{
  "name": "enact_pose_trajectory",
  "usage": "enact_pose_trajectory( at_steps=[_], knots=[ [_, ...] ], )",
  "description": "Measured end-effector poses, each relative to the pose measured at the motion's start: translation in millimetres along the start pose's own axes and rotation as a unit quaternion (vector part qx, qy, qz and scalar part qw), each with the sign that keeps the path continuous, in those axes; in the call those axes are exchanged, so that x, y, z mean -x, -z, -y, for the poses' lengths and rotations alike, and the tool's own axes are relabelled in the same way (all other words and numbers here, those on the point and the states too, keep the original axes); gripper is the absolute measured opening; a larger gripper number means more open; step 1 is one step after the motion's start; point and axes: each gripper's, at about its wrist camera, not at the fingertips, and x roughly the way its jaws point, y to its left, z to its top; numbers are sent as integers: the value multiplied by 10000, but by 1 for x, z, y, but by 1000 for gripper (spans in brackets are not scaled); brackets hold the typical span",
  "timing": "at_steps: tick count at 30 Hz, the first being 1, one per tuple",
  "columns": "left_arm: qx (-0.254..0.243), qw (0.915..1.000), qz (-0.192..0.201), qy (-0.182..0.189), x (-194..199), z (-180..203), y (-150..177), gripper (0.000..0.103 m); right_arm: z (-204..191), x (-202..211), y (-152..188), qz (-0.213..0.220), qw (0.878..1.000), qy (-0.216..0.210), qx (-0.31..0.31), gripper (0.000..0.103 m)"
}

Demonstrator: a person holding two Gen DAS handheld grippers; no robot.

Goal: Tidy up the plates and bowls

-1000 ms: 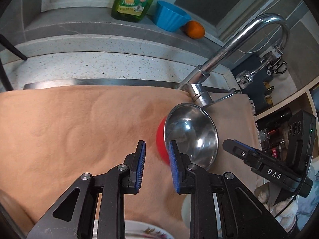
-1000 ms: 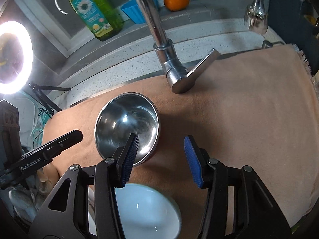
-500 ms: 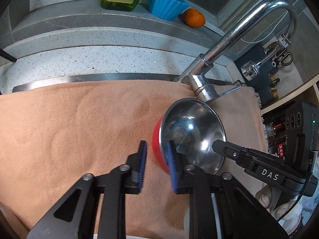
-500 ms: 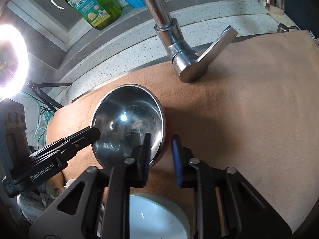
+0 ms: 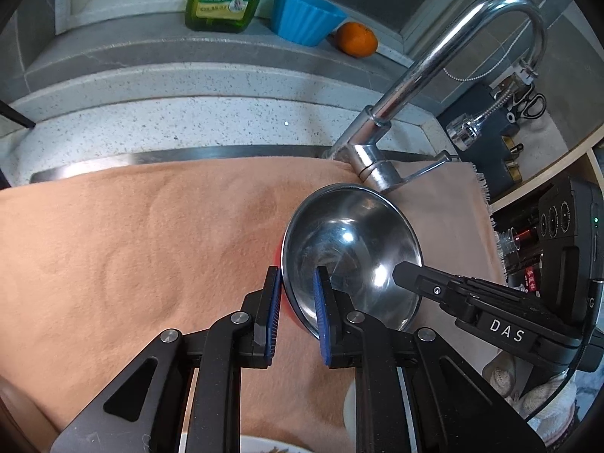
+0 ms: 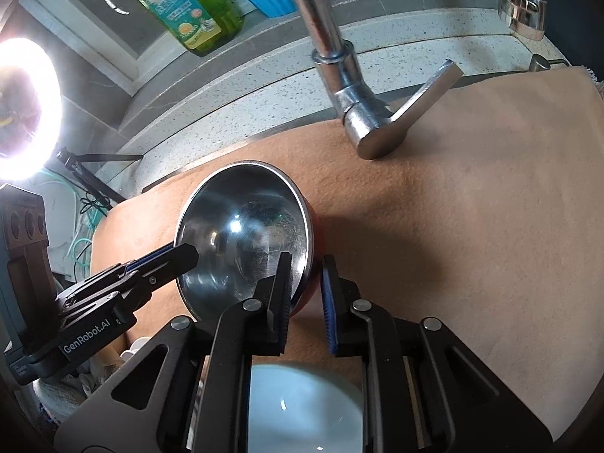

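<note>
You've got both grippers clamped on the steel bowl rim: left gripper near side, right gripper opposite, on the tan cloth by its faucet-side edge.

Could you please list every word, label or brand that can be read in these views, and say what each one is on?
"DAS": on the right gripper, along its body, in the left wrist view.
"GenRobot.AI": on the left gripper, along its body, in the right wrist view.
Green detergent bottle: label print too small and blurred to read.
Red label at the right edge: characters illegible.
</note>
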Motion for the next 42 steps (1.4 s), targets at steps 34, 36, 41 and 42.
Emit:
enact_pose_trajectory(
  at_steps=[34,36,41,42],
  knots=[
    [1126,9840,1303,-447,187,-123,114,15,-212,20,91,-294,9748,-1137,1894,16],
    [1222,9823,1326,-505,193,-132,122,15,-223,16,95,-347,9722,-1167,1999,16],
    [1448,9773,1387,-688,207,-154,136,15,-254,3,105,-453,9638,-1226,2324,16],
    [1498,9762,1391,-718,209,-157,139,15,-259,1,107,-473,9625,-1222,2377,16]
  ],
)
